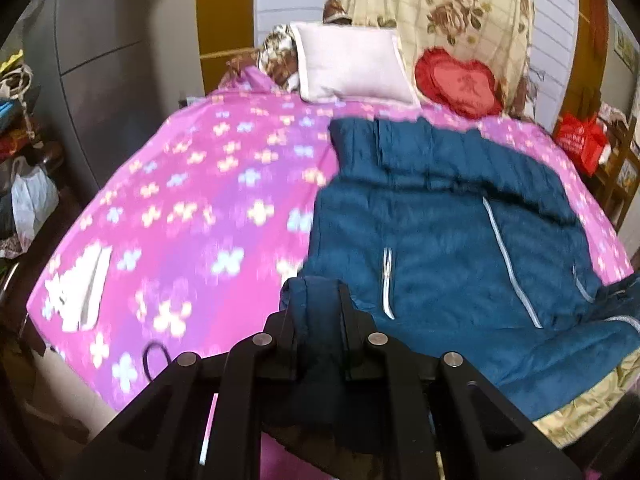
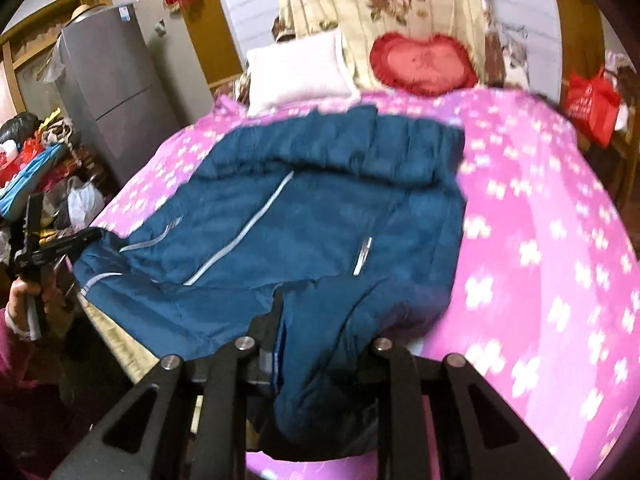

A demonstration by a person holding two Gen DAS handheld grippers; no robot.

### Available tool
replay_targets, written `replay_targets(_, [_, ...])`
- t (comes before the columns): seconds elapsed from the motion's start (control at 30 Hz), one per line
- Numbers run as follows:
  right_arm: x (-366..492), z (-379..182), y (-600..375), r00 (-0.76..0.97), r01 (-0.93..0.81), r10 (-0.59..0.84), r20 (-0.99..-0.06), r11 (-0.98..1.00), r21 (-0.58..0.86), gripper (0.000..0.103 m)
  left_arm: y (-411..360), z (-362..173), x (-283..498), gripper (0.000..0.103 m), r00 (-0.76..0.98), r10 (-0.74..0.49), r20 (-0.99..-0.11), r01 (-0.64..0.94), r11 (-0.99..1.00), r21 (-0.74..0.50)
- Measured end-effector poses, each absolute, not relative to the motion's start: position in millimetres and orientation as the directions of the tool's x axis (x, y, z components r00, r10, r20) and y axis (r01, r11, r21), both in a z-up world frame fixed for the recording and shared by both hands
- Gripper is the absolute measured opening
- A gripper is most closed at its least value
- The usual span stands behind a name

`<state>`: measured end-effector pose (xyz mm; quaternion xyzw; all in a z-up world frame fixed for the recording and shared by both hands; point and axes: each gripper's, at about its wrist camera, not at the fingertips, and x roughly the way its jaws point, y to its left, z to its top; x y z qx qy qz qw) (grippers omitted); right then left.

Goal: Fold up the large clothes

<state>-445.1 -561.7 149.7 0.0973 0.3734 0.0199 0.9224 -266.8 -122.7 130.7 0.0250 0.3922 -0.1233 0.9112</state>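
**Jacket fold: early stage, both near corners gripped**

The jacket point(image 1: 440, 216) lies spread on the bed point(image 1: 192, 200), front up, zip visible, collar end toward the pillow point(image 1: 352, 64). One sleeve appears folded across the chest just below the collar.

Left gripper point(image 1: 316, 312): pressed together on a bunch of jacket fabric at the corner farthest from the pillow. Right gripper point(image 2: 316, 320): likewise pinching jacket fabric at the other corner on that same edge. The right view shows the left gripper point(image 2: 86, 238) at the far corner of that edge — both hold the same edge.

Progress, as judged:
- Done: jacket laid out; sleeve probably tucked in.
- In hand: near edge gripped at both corners.
- Left: carry this edge toward the pillow to halve the jacket, then flatten — no lengthwise fold is visible yet.
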Motion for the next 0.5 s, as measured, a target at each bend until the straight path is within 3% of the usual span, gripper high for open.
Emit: replay_targets(0.5, [-326.5,182.7,-598.1,0.777,0.132,-0.015,-0.629,0.981,0.139,0.023,-172.2,167.3,-159.7,0.0,0.729,-0.15,-0.668,0.191,0.981,-0.011])
